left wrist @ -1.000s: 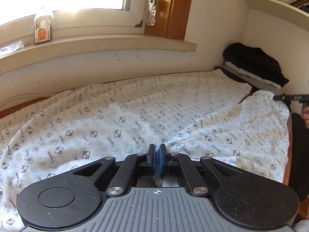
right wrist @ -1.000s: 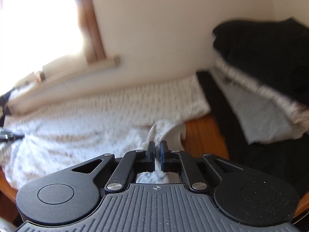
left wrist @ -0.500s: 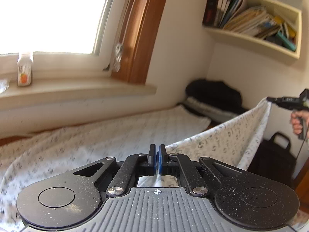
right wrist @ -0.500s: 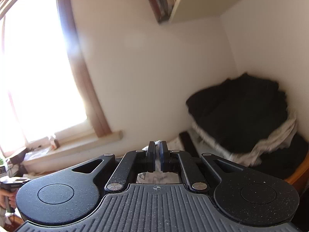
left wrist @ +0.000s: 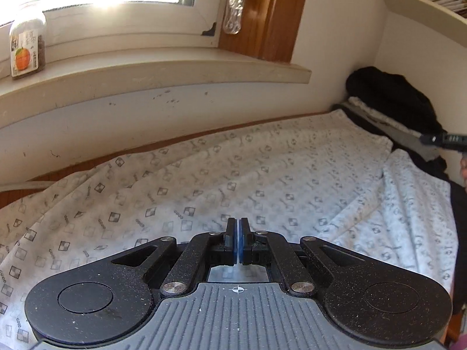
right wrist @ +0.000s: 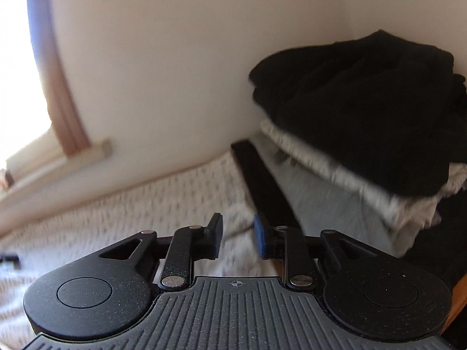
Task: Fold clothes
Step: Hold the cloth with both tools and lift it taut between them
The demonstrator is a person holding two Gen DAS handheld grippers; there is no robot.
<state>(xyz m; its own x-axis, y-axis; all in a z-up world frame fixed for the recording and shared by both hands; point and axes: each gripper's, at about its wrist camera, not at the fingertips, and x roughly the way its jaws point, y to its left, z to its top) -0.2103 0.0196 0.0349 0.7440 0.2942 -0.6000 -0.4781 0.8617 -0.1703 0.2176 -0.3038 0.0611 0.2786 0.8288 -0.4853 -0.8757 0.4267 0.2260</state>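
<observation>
— Looking along the left hand-held gripper (left wrist: 236,240), what do you see?

— Its blue-padded fingers (left wrist: 232,242) are pressed together. Fabric shows through the gap under them, but whether any is pinched between the pads I cannot tell. Ahead lies the white patterned cloth with small checkered squares (left wrist: 233,180), spread over the wooden worktop (left wrist: 17,197) below the pale stone windowsill (left wrist: 163,67).

— Any writing on the cloth?

— Yes, small grey "GOOD" marks are printed among the squares. Other motifs are too faint to read.

— What stands on the sill?

— A clear glass jar with an orange fruit on its label (left wrist: 26,46); the label's text is too small to read. A metal window catch (left wrist: 234,14) hangs beside the brown wooden frame (left wrist: 271,14).

— And the right hand-held gripper (right wrist: 238,237)?

— Its fingers stand apart with nothing between them, above the near right corner of the cloth (right wrist: 122,213). This view is blurred. Its black tip also shows at the right edge of the left view (left wrist: 443,140).

— What is beyond the cloth?

— A heap of black clothing (right wrist: 359,105) resting on a folded grey-white garment (right wrist: 335,192) in the corner.
</observation>
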